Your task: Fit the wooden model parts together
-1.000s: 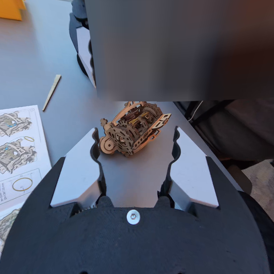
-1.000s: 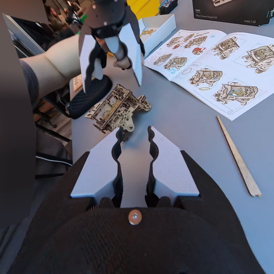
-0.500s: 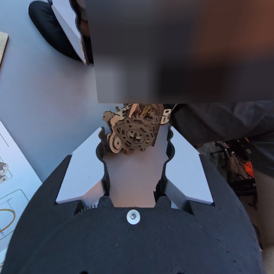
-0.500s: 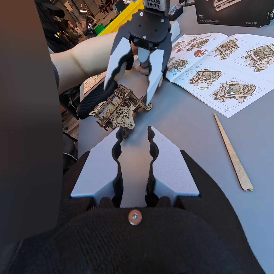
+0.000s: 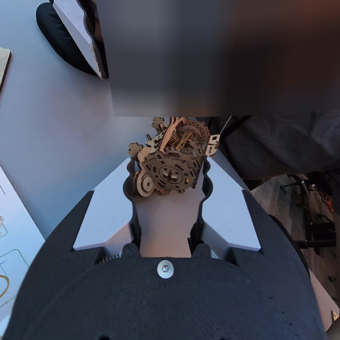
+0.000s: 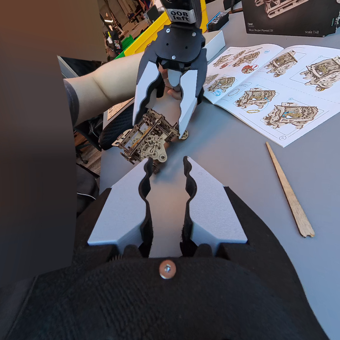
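Observation:
The wooden model (image 5: 169,165), a small cage of gears and frames with a rubber band inside, stands tilted near the grey table's edge. My left gripper (image 5: 168,161) straddles it from above, and both fingertips touch its sides. In the right wrist view the model (image 6: 145,139) shows between the left gripper's (image 6: 159,130) white fingers. My right gripper (image 6: 167,159) is partly open and empty, low over the table just in front of the model. One of its fingers (image 5: 79,36) shows at the top left of the left wrist view.
An open instruction booklet (image 6: 276,92) lies to the right, with a thin wooden stick (image 6: 288,189) in front of it. A black box (image 6: 290,16), a white box (image 6: 215,42) and a yellow bin (image 6: 147,36) stand behind. A person's forearm (image 6: 103,88) and the table (image 6: 230,165) edge are left of the model. Tip to tip, the grippers are about 10 cm apart. Measured from the fingertips, the thin wooden stick (image 6: 288,189) is 10 cm or so from the right gripper and 15 cm from the left.
My left gripper has come down over the model and its fingers have narrowed from wide open until they touch it. The right gripper has barely moved.

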The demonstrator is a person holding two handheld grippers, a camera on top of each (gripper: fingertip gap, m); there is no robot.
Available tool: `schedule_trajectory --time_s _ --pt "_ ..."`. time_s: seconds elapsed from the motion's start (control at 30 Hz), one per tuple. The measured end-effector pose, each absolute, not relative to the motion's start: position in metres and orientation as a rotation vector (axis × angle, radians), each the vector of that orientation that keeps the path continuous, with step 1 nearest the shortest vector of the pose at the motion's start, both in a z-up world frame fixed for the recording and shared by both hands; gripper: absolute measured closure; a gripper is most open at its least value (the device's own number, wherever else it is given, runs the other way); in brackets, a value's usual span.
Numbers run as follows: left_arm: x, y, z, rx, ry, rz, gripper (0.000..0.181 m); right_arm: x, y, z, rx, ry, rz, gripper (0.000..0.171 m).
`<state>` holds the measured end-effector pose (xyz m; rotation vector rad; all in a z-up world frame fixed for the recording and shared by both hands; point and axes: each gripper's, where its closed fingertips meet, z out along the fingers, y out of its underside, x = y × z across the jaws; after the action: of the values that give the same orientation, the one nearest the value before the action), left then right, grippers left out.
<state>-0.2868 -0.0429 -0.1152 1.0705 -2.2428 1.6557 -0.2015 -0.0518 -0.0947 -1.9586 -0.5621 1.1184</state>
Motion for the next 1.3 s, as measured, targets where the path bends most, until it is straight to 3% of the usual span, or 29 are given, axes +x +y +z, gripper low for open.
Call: schedule_trajectory --time_s 0.47,0.7,0.9,1.17,1.3 --pt "-0.289 -0.032 -0.113 1.692 -2.399 1.856 0.109 -0.210 -0.050 -0.087 -1.955 -0.665 0.966 0.138" --pt "-0.284 -0.015 -0.111 1.992 -2.700 1.805 0.109 -0.170 -0.019 -0.088 -1.980 -0.739 0.571 0.141" --pt "-0.280 -0.003 -0.111 2.180 -2.655 1.768 0.109 -0.124 0.015 -0.126 -2.274 -0.994 0.245 0.151" --pt "-0.279 0.002 -0.112 2.330 -2.418 1.800 0.111 -0.125 0.008 -0.159 -2.430 -1.126 0.290 0.151" --pt "-0.278 0.004 -0.112 2.301 -2.337 1.832 0.111 -0.127 0.009 -0.160 -2.386 -1.106 0.327 0.161"
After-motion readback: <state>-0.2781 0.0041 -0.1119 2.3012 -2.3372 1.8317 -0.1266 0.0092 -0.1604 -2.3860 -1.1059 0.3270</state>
